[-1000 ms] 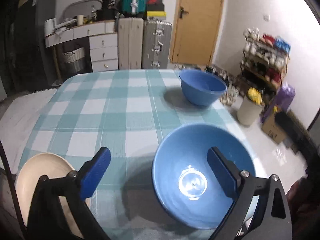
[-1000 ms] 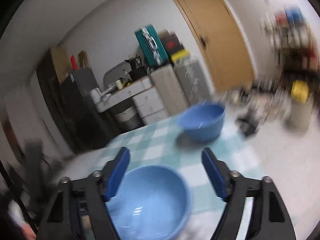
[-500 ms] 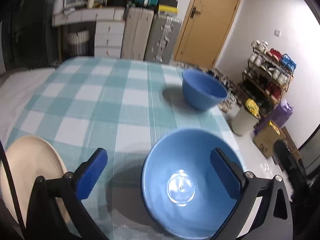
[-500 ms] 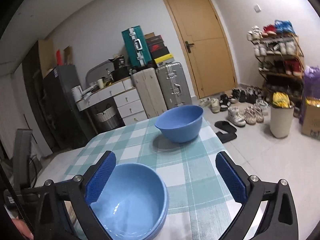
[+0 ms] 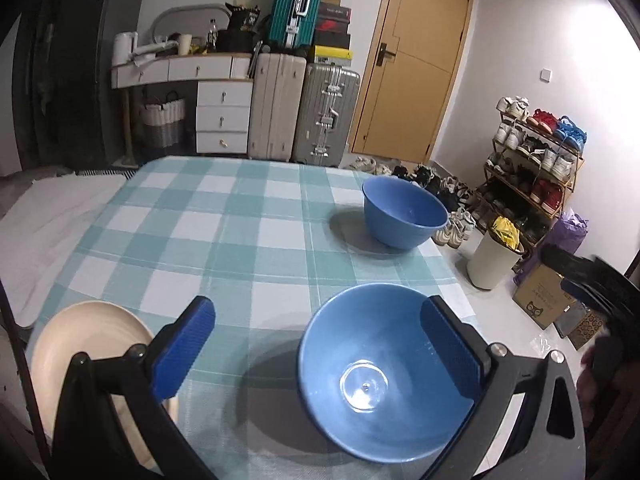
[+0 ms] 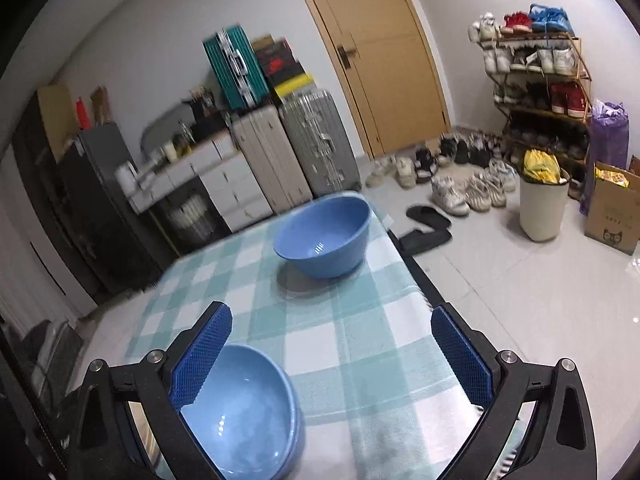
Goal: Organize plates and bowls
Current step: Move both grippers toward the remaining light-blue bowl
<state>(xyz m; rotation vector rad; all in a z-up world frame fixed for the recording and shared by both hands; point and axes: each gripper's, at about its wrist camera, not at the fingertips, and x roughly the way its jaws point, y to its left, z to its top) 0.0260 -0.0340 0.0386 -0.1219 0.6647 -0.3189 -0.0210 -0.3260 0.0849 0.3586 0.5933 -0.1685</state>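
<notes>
Blue plastic is what I am sorting: the near bowl (image 5: 372,372) sits on the checked tablecloth (image 5: 224,232) close to the near edge, and the far bowl (image 6: 322,236) stands alone by the far right corner, well apart. A cream plate (image 5: 86,344) lies near left. My right gripper (image 6: 332,356) has just spread wide with nothing between its pads; my left gripper (image 5: 316,354) is spread too, holding nothing. I judge the stacking barely begun: the bowls remain unnested.

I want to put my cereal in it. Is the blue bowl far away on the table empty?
Empty. The far blue bowl stands upright on the checked tablecloth, with only bare blue inside.
</notes>
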